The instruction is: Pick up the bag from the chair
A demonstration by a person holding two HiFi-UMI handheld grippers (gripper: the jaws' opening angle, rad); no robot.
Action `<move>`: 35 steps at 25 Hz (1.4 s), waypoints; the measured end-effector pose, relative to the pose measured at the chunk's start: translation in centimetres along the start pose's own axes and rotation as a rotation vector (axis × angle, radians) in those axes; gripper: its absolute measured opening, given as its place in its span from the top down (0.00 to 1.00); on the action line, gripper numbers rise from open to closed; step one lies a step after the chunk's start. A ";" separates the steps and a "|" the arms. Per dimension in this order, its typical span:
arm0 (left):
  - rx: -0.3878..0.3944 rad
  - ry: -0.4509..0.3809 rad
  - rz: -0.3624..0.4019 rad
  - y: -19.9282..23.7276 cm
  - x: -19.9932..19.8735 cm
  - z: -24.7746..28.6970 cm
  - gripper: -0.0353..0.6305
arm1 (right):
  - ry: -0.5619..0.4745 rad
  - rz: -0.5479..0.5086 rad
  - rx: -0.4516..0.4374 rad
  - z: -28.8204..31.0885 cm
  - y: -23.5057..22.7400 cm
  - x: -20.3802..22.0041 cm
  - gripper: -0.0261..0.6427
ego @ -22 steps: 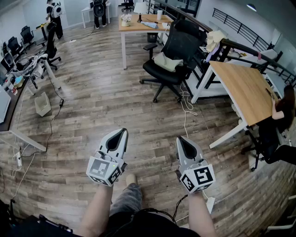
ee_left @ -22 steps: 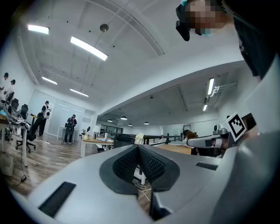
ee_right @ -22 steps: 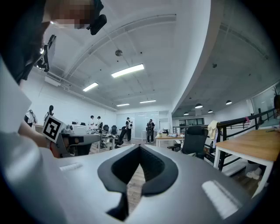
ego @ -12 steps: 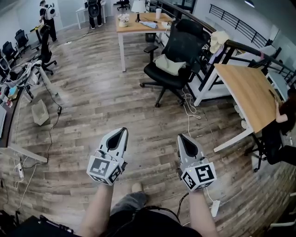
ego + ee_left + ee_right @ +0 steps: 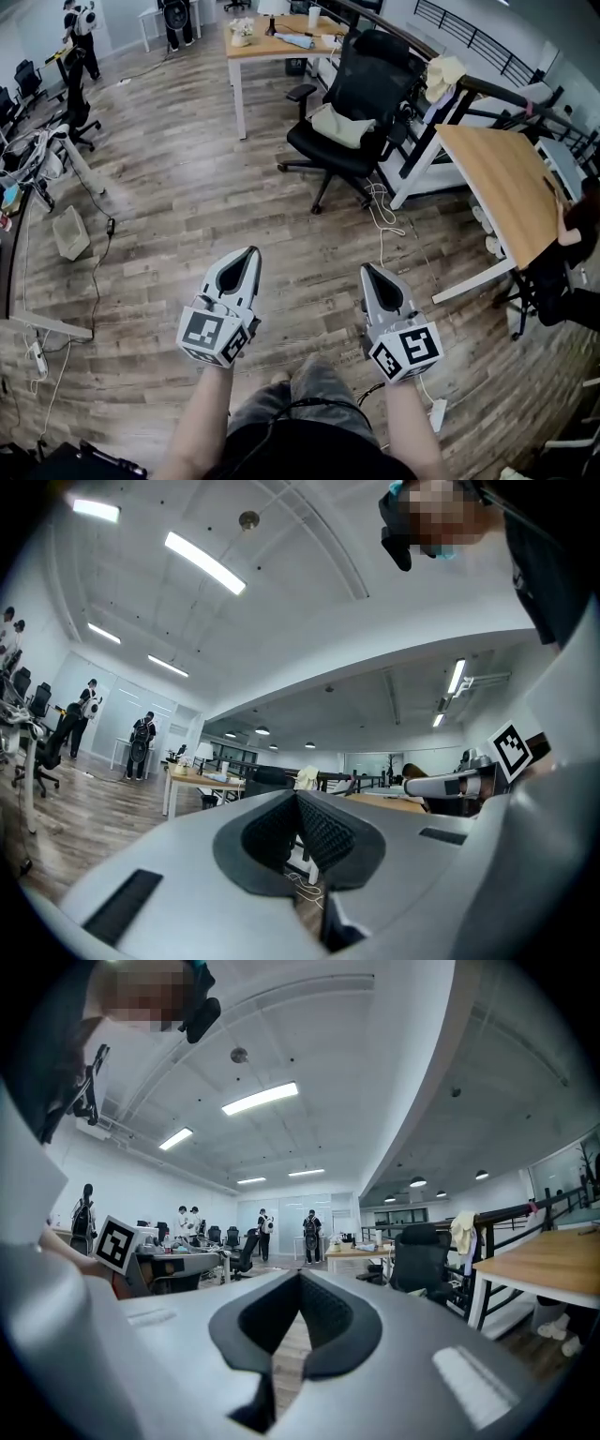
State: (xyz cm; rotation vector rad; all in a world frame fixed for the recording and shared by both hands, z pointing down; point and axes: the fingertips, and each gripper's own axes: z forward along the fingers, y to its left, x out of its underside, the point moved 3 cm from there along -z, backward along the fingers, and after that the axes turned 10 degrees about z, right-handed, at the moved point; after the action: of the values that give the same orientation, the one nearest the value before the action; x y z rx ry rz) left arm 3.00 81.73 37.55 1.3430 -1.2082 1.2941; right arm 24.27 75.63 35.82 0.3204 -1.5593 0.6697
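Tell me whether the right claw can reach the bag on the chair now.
Probably not yet: the right claw is shut, and the bag lies on the chair well ahead. Only floor and a loose cable lie between, so step closer.

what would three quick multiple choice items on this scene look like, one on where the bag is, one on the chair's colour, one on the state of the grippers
1. Where is the bag?
A. on the floor
B. on the seat of the chair
C. on the desk

2. What colour is the chair?
A. black
B. white
C. red

3. How do the left gripper and the right gripper stand?
A. both open
B. left shut on the bag
C. both shut, empty

Answers:
1. B, since the head view shows the pale bag lying on the seat.
2. A, since the chair's back, seat and base are all black.
3. C, since each gripper view shows its jaws together with nothing between them, far from the chair.
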 end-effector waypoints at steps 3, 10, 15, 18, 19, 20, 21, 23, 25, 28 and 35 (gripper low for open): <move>-0.003 0.005 -0.011 0.9 0.4 0.5 0.95 | 0.013 0.006 -0.015 1.6 0.0 0.2 0.95; -0.042 0.024 -0.018 4.6 1.4 4.2 0.95 | 0.037 0.033 -0.091 9.0 -1.4 0.8 0.95; -0.040 0.032 -0.016 7.2 1.5 9.6 0.95 | 0.013 0.048 -0.102 14.2 -4.4 -0.5 0.95; -0.040 0.028 -0.027 8.5 1.5 13.7 0.95 | 0.023 0.039 -0.093 16.7 -7.0 -1.2 0.95; -0.037 0.027 -0.031 8.8 1.7 15.1 0.95 | 0.028 0.038 -0.088 17.5 -8.0 -1.3 0.95; -0.031 0.025 -0.033 9.0 1.8 16.5 0.95 | 0.030 0.037 -0.081 18.2 -9.1 -1.5 0.95; -0.023 0.024 -0.034 9.3 2.0 17.8 0.95 | 0.030 0.037 -0.072 18.9 -10.1 -1.7 0.95; -0.009 0.022 -0.037 9.8 2.1 20.4 0.95 | 0.023 0.039 -0.052 20.3 -12.0 -2.2 0.95; 0.002 0.019 -0.040 10.3 2.3 22.9 0.95 | 0.015 0.041 -0.039 21.6 -13.6 -2.6 0.95; 0.021 0.008 -0.036 10.9 2.5 26.1 0.95 | 0.007 0.035 -0.038 23.4 -15.5 -3.0 0.95; 0.044 -0.012 -0.031 11.6 1.8 31.4 0.95 | -0.004 0.040 -0.041 26.7 -18.6 -3.8 0.95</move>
State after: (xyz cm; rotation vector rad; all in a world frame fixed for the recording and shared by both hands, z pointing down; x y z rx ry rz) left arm -4.32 48.99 37.11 1.3982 -1.1685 1.2991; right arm 13.86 44.55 36.73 0.2608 -1.5847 0.6679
